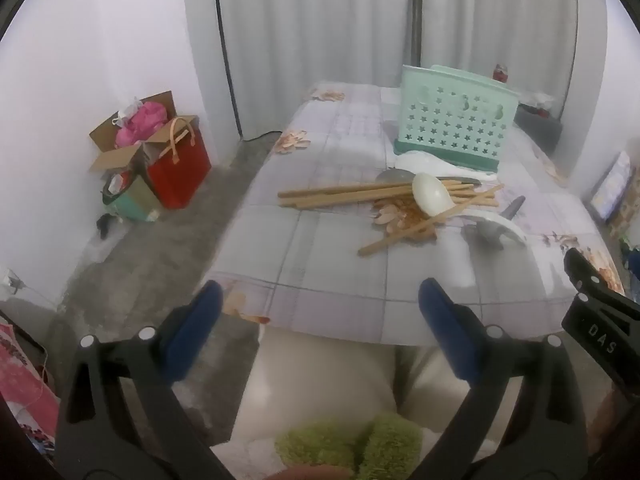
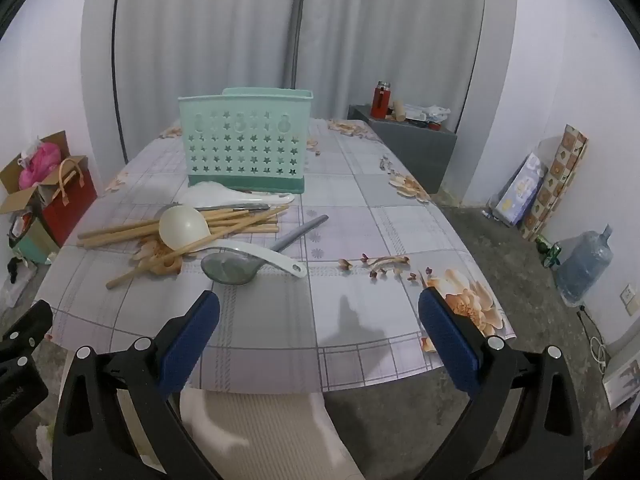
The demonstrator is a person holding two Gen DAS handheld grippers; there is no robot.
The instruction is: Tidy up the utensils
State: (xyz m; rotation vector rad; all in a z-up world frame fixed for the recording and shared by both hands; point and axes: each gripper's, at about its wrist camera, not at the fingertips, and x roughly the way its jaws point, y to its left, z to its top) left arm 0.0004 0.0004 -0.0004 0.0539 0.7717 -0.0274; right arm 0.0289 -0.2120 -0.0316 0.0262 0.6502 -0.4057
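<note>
I see the mint green caddy (image 2: pixel 245 140) standing upright toward the far middle of the worktop (image 2: pixel 360 240), its star-punched broad face turned to me. Just in front of the caddy lies the bundle of wooden chopsticks (image 2: pixel 180 226), their long axes running mostly left to right across the worktop, with a few loose sticks slanting toward the near left edge. A cream ladle (image 2: pixel 185 226) rests bowl-up on that bundle, its handle angling to the near right of the caddy. Beside it a grey spoon (image 2: pixel 230 270) lies with its bowl nearest me and its handle pointing away to the right. Touching the caddy's base is a white rice paddle (image 2: pixel 236 197), lengthwise left to right. My left gripper (image 1: pixel 320 320) and right gripper (image 2: pixel 319 328) both tilt downward short of the pile, jaws spread wide with nothing between them.
</note>
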